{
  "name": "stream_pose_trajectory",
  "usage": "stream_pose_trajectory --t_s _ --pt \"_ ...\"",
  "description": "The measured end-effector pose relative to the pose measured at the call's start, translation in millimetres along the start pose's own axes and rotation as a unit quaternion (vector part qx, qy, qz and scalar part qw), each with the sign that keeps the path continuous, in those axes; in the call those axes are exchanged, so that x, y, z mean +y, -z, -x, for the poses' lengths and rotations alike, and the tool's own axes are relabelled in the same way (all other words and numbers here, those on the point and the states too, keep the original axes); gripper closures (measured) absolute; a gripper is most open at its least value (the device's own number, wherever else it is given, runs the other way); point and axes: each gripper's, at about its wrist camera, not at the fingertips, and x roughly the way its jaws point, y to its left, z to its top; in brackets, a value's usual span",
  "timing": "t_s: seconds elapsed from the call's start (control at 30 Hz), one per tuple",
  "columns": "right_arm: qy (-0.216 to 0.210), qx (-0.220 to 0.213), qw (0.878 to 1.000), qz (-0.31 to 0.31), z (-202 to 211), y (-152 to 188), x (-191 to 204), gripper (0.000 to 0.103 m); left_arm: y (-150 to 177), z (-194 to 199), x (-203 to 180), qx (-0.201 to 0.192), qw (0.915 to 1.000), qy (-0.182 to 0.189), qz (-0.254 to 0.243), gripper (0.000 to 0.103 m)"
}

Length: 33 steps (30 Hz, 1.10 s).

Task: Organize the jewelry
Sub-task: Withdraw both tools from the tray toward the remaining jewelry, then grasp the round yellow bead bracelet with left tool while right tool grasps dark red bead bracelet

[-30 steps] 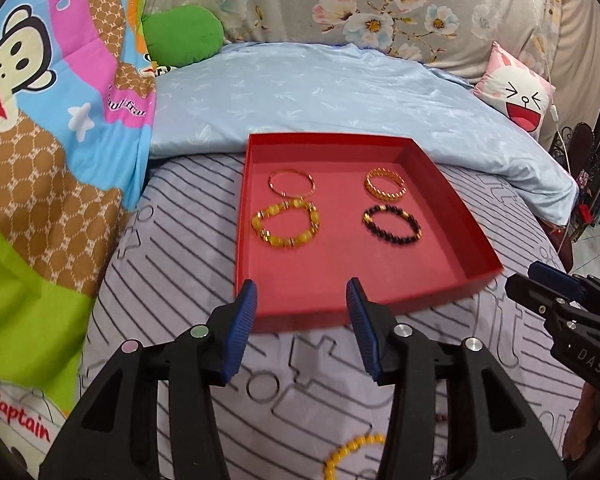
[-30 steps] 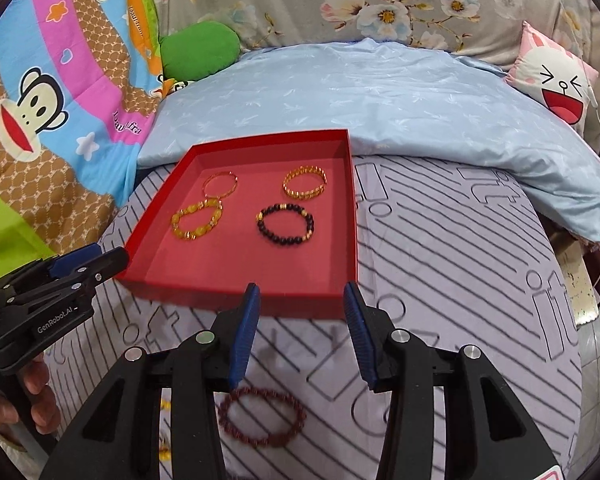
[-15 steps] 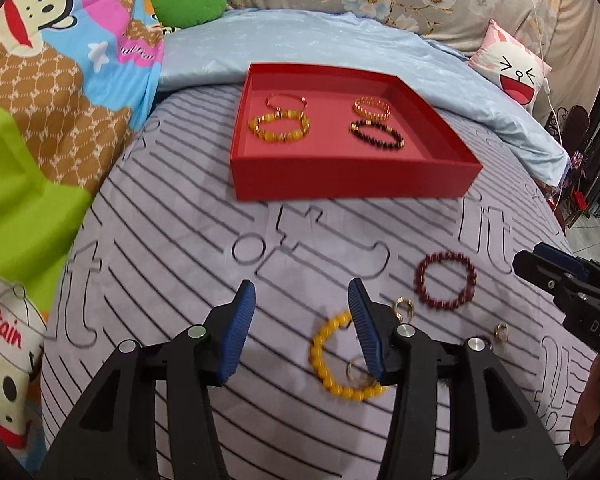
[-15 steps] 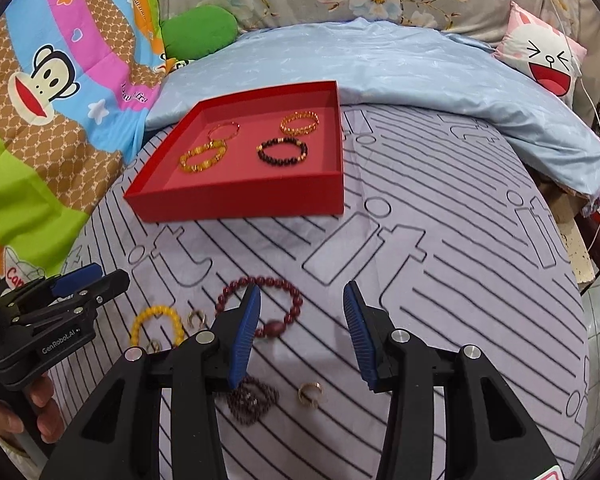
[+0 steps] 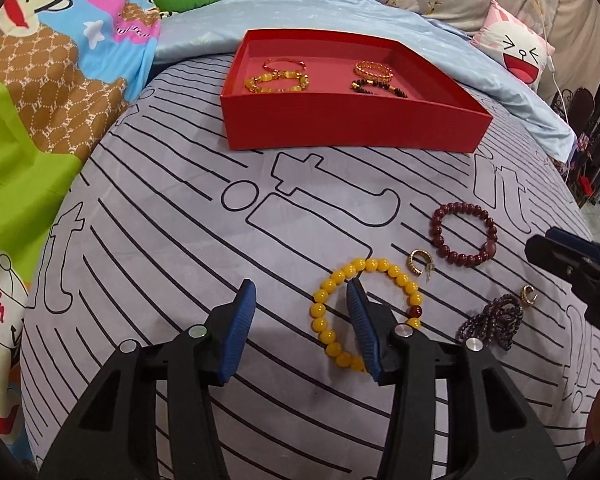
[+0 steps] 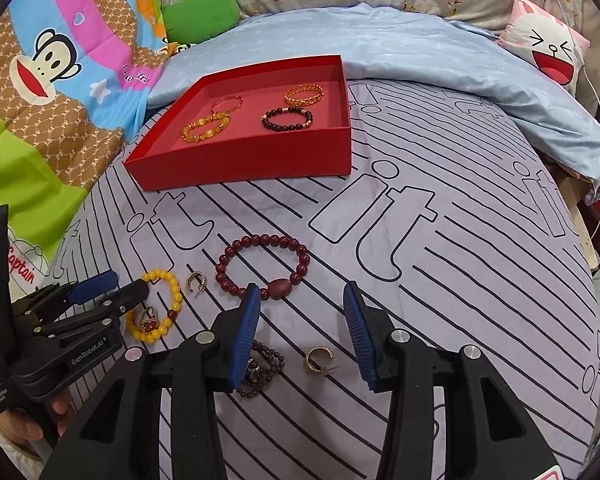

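Observation:
On the grey striped sheet lie a yellow bead bracelet (image 5: 318, 310), a dark red bead bracelet (image 6: 260, 239), a bunched dark purple strand (image 6: 262, 368) and two gold hoop earrings (image 6: 318, 358) (image 5: 420, 260). My left gripper (image 5: 301, 284) is open low over the yellow bracelet, whose left arc shows in the gap, not pinched. A small red-stone ring (image 6: 148, 318) lies inside that bracelet. My right gripper (image 6: 301, 287) is open just in front of the dark red bracelet, with one earring below the gap. The red tray (image 5: 356, 128) beyond holds several bracelets.
A pale blue blanket (image 6: 420, 52) is bunched behind the tray. A cartoon quilt (image 5: 40, 80) rises on the left, with a green cushion (image 6: 200, 12) and a pink face pillow (image 5: 516, 52) at the back. The bed drops off at the right edge (image 6: 580, 240).
Both grippers have drawn back from the tray and sunk toward the loose jewellery, which has come into view under them. Their jaw widths look the same.

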Motion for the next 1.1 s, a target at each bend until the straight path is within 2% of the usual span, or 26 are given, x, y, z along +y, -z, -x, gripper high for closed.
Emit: stream_pose_trajectory --t_s 0.17,0.4,0.53,0.73,0.97,1.1 --pt "0.001 0.003 1.000 0.001 -10 -6 0 0.061 0 0 -4 -0.004 1.0000 0.005 -0.006 0.060" --pt "0.003 0.009 1.000 0.005 -25 -14 2 0.063 -2 -2 -9 -0.004 0.9998 0.015 -0.015 0.073" --pt "0.005 0.014 1.000 0.009 -34 -17 3 0.065 -3 -2 -11 -0.003 0.9996 0.023 -0.017 0.084" --pt "0.007 0.028 0.999 0.014 -47 -16 6 0.081 -4 -3 -10 -0.002 0.9995 0.030 -0.013 0.093" --pt "0.021 0.025 0.999 0.025 -46 -12 8 0.095 -5 -4 -9 0.001 0.9993 0.038 -0.007 0.096" --pt "0.019 0.026 0.999 0.018 -42 -9 6 0.096 -6 -2 -9 0.005 0.9989 0.047 -0.003 0.096"
